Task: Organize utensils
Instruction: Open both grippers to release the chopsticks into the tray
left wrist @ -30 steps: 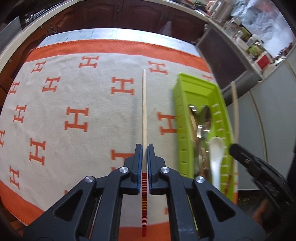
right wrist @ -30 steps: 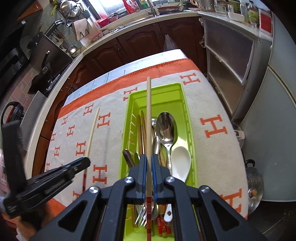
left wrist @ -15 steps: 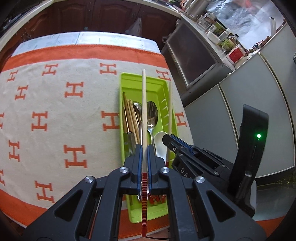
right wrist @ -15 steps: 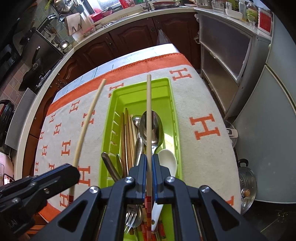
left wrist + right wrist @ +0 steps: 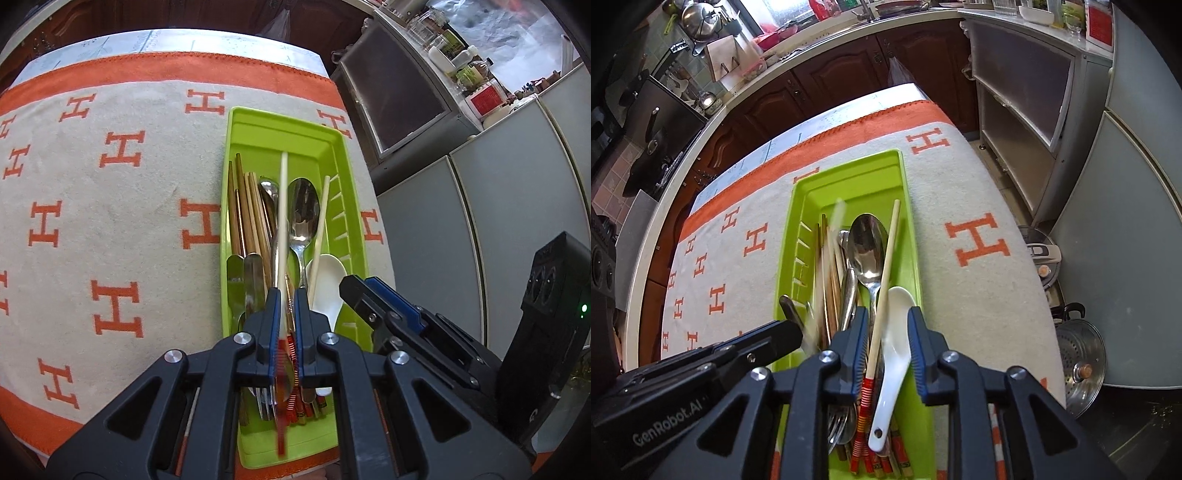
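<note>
Your right hand-held gripper (image 5: 886, 347) gapes wide, chopstick (image 5: 884, 284) dropped; now part the left hand-held gripper (image 5: 287, 317), loosely around its chopstick (image 5: 283, 221), over the tray (image 5: 354, 221).

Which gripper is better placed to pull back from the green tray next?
Right. The right gripper is wide open and its chopstick lies in the tray, free of the pads. The left gripper is barely open, a second chopstick between its jaws.
</note>
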Tool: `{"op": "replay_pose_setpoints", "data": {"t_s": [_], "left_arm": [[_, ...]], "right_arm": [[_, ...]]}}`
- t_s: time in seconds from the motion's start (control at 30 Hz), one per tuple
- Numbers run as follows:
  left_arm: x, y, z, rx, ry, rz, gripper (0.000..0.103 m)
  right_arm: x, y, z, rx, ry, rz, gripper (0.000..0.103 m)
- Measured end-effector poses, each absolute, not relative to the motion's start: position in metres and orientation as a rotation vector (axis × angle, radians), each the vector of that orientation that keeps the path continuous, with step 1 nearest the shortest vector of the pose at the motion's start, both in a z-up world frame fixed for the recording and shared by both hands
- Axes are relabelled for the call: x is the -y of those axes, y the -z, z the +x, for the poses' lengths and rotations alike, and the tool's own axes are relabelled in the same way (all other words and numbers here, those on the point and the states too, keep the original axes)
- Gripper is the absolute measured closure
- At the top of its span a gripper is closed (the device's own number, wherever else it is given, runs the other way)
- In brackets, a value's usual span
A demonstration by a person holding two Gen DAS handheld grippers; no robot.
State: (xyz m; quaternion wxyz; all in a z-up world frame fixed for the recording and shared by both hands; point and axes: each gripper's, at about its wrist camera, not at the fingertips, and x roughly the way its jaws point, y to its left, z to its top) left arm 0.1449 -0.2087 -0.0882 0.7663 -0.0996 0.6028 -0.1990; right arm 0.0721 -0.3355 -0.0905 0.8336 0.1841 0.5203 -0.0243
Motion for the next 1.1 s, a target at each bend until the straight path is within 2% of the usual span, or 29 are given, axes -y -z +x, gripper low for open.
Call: {"op": "replay_pose_setpoints", "data": {"t_s": [0.17, 0.27, 0.33, 0.4, 0.5, 0.7, 0.93, 1.0, 1.1], "left_arm": [[0.21, 0.088, 0.141, -1.318, 0.436, -0.179, 0.098], [0.207, 0.084, 0.135, -1.303, 0.43, -0.154, 0.092], [0.203, 0.08, 0.13, -1.293, 0.426, -0.135, 0.085], [0.197, 0.075, 0.125, -1.276, 0.419, -0.121, 0.072], [0.188, 0.067, 0.117, -1.24, 0.41, -0.094, 0.059], [0.172, 0.048, 0.094, -1.165, 0.393, -0.025, 0.051], [0.151, 0.033, 0.07, -1.109, 0.348, 0.014, 0.048], [0.144, 0.03, 0.062, -1.094, 0.325, 0.03, 0.039], [0.134, 0.025, 0.05, -1.063, 0.317, 0.032, 0.032]], "right_arm": [[0.331, 0.086, 0.067, -1.092, 0.054, 0.363, 0.081], [0.328, 0.083, 0.063, -1.09, 0.051, 0.359, 0.081], [0.327, 0.082, 0.06, -1.087, 0.048, 0.362, 0.081], [0.327, 0.08, 0.057, -1.083, 0.049, 0.365, 0.081], [0.325, 0.076, 0.052, -1.077, 0.046, 0.364, 0.081], [0.31, 0.07, 0.041, -1.07, 0.023, 0.341, 0.081], [0.294, 0.058, 0.027, -1.048, 0.011, 0.311, 0.081], [0.29, 0.054, 0.022, -1.042, 0.012, 0.305, 0.081], [0.284, 0.048, 0.013, -1.031, 0.007, 0.298, 0.08]]}}
